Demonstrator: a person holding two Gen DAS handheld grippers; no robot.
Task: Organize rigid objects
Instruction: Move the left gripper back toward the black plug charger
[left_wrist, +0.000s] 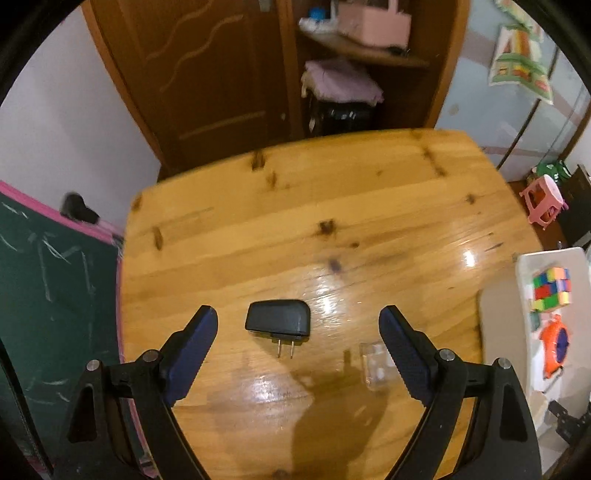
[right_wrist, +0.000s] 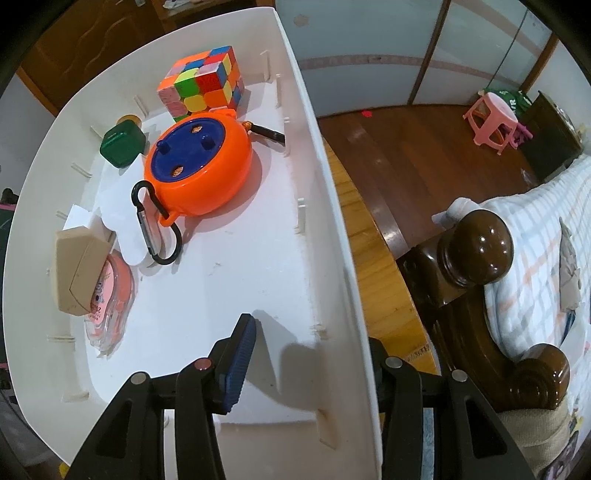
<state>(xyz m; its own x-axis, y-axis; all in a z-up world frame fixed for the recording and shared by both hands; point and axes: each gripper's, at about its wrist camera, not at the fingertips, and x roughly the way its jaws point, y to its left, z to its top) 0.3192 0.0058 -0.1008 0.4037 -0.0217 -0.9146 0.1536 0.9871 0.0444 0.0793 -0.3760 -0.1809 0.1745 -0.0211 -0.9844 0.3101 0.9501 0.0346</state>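
While the left gripper (left_wrist: 298, 325) hovers low over the wooden table (left_wrist: 369, 206), its two blue-padded fingers (left_wrist: 199, 332) stand wide apart with nothing between them. Just ahead, centred between the tips, lies one black plug adapter (left_wrist: 277, 316), two prongs pointing back toward the camera. One small clear plastic piece (left_wrist: 376, 363) lies beside the right finger — partly hidden by it, and too glassy to make out.

At the right wrist, the right gripper (right_wrist: 310, 343) straddles the near wall of one white bin (right_wrist: 332, 206): one finger (right_wrist: 242, 354) sits inside, the other is hidden behind the wall, so the spread reads as wide and nothing is held. Inside the bin, nearest first: one beige box (right_wrist: 74, 273) resting on one pink clear-wrapped packet (right_wrist: 110, 299), one black carabiner (right_wrist: 155, 225) clipped to one orange-and-blue round reel (right_wrist: 199, 166), one green cube (right_wrist: 122, 145), then one Rubik's cube (right_wrist: 203, 83) at the far end. A dark pen-like piece (right_wrist: 267, 133) pokes out behind the reel, mostly covered.
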